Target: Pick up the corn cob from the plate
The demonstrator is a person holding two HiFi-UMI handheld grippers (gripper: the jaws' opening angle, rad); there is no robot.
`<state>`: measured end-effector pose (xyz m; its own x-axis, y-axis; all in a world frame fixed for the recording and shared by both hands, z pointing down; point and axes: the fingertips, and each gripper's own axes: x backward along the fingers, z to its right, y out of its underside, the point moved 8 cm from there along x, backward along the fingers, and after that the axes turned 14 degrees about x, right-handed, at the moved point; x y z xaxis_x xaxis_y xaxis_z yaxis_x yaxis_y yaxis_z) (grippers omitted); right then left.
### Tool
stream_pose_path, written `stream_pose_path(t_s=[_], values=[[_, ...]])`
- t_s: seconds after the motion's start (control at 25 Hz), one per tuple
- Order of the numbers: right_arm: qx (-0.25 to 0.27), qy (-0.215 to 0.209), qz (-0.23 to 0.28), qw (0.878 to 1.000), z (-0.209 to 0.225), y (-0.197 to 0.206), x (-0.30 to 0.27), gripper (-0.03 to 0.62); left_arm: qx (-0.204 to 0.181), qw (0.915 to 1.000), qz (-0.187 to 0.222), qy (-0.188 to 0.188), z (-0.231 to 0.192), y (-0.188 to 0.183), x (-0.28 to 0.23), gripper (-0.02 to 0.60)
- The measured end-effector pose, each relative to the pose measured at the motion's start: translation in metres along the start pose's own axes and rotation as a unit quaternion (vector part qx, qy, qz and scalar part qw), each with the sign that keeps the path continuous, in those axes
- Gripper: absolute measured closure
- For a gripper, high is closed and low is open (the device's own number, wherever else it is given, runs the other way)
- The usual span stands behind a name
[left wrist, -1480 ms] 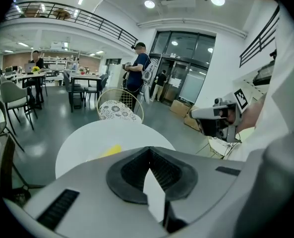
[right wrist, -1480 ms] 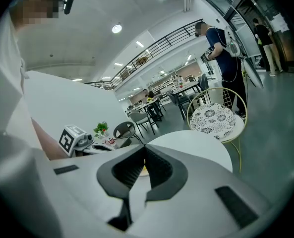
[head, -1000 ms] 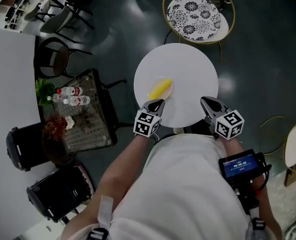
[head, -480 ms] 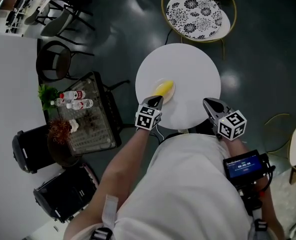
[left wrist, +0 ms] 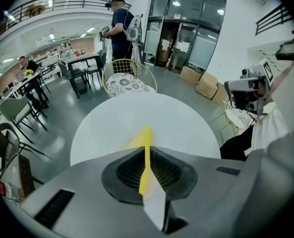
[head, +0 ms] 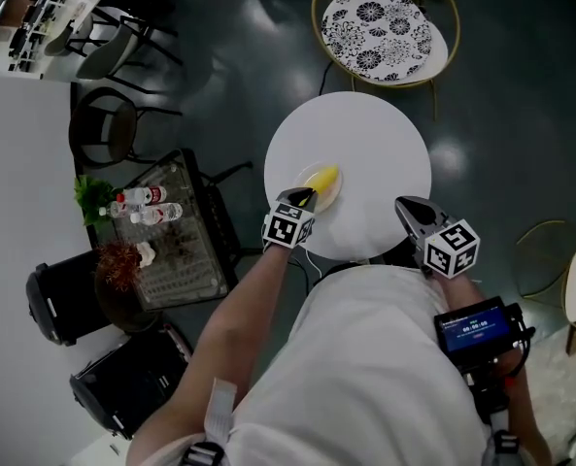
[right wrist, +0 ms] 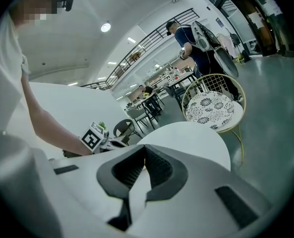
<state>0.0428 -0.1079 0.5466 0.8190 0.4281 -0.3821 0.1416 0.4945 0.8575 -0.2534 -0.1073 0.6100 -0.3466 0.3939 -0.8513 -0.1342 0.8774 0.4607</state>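
Corn cob (head: 321, 177) lies on its plate (head: 334, 199) just ahead; my left gripper (head: 304, 195), jaws together, could shove it off unless opened.

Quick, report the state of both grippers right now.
Left gripper: closed, holding nothing; the corn cob lies just ahead of it.
Right gripper: closed, empty.

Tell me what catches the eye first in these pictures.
The bright yellow corn cob lies on its plate, mid-frame on the round white table. The left tongs, shut, point at its near end. The right tongs hang at the table's near right edge.
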Motion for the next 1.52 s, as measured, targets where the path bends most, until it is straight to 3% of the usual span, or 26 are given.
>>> stream_pose_path(t_s=[0.16,0.36,0.6,0.8,1.12,1.16,1.24,1.28,1.44,1.52], values=[[-0.005,0.004,-0.003,1.0,-0.001,-0.001,0.0,0.585,-0.011,0.9997,-0.019,-0.002,-0.007,-0.005,-0.005,0.557],[-0.013,0.009,-0.008,1.0,0.011,0.003,0.001,0.585,-0.011,0.9987,-0.048,0.013,-0.013,-0.017,-0.026,0.465],[-0.014,0.015,-0.012,1.0,0.007,0.001,-0.001,0.585,-0.008,0.9937,-0.11,0.02,-0.024,-0.008,-0.038,0.339],[-0.02,0.019,-0.012,1.0,0.01,0.004,-0.001,0.585,-0.006,0.9894,-0.144,0.021,-0.03,-0.003,-0.055,0.336],[-0.018,0.033,-0.009,0.999,0.024,0.01,0.0,0.585,-0.057,0.9824,-0.178,0.006,-0.029,-0.005,-0.086,0.336],[-0.026,0.033,-0.01,0.999,0.016,0.016,0.001,0.585,-0.053,0.9783,-0.2,0.001,-0.032,0.008,-0.08,0.334],[-0.051,0.03,-0.016,0.998,-0.009,0.03,0.006,0.585,-0.026,0.9554,-0.293,-0.022,-0.036,0.049,-0.048,0.334],[-0.06,0.03,-0.019,0.998,-0.019,0.034,0.008,0.585,-0.021,0.9509,-0.308,-0.02,-0.034,0.061,-0.036,0.334],[-0.048,0.034,-0.022,0.998,-0.007,0.024,0.01,0.585,-0.045,0.9764,-0.209,0.028,-0.025,0.033,-0.055,0.334],[-0.03,0.038,-0.018,0.999,0.015,0.015,0.009,0.585,-0.05,0.9815,-0.182,0.029,-0.022,0.01,-0.069,0.334]])
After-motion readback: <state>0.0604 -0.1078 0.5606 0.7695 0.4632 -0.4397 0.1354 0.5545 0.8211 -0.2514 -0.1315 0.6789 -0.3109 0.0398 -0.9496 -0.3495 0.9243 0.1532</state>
